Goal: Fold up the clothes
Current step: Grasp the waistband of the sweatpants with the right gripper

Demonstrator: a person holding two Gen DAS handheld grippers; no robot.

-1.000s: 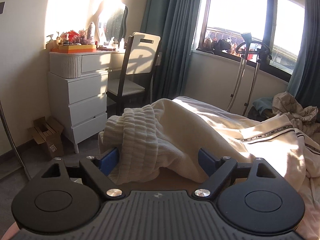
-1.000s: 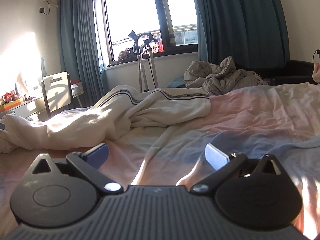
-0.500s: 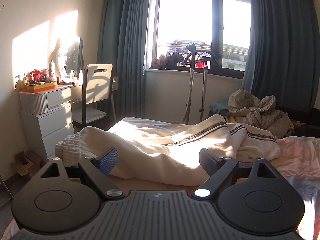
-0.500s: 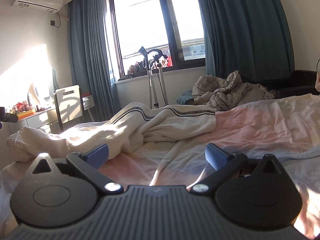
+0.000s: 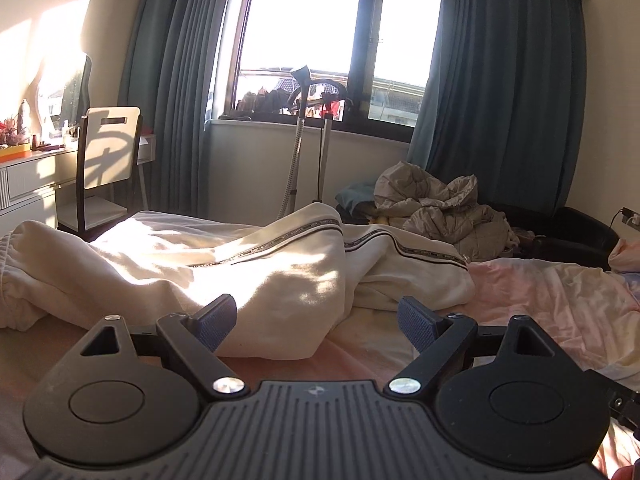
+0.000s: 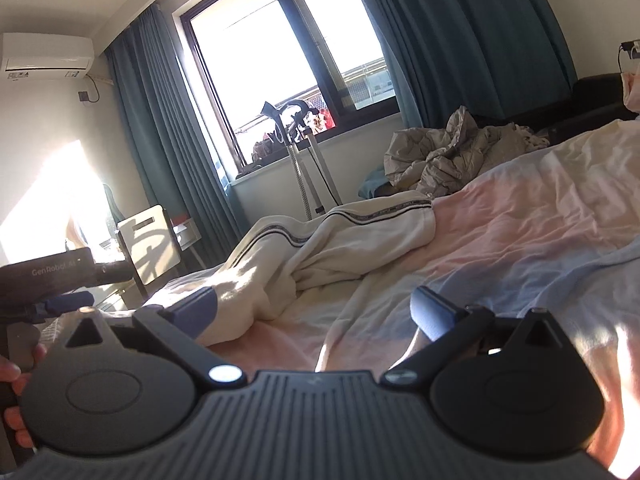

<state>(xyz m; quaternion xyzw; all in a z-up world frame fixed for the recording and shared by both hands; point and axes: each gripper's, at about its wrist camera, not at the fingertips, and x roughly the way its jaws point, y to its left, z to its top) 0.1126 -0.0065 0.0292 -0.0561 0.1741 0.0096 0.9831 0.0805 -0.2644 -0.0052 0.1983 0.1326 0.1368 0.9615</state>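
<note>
Facing the cream garment (image 5: 256, 272) with both tools empty, you look to be between grips: the piece lies crumpled on the pink bedsheet (image 5: 560, 300) and no fold has been laid yet, so the step in hand is choosing where to take hold. Your left gripper (image 5: 316, 322) has its jaws spread wide with nothing between the pads; a rounded bulge of the cloth sits just ahead of it, nearest the left pad, and the striped trim runs off ahead and to the right. Your right gripper (image 6: 312, 312) is likewise wide open and holds nothing; the garment lies ahead and to its left, with its near lump just beyond the left pad, while bare sheet lies straight ahead. At the left edge of the right view you can see your other hand (image 6: 16, 376) carrying the left tool. The next move, as I judge it, calls for finding a true edge or corner rather than a bulge, since pinching the heap would only drag it. Take one end with each gripper, then draw the cloth out flat on the sheet before you fold it.
</note>
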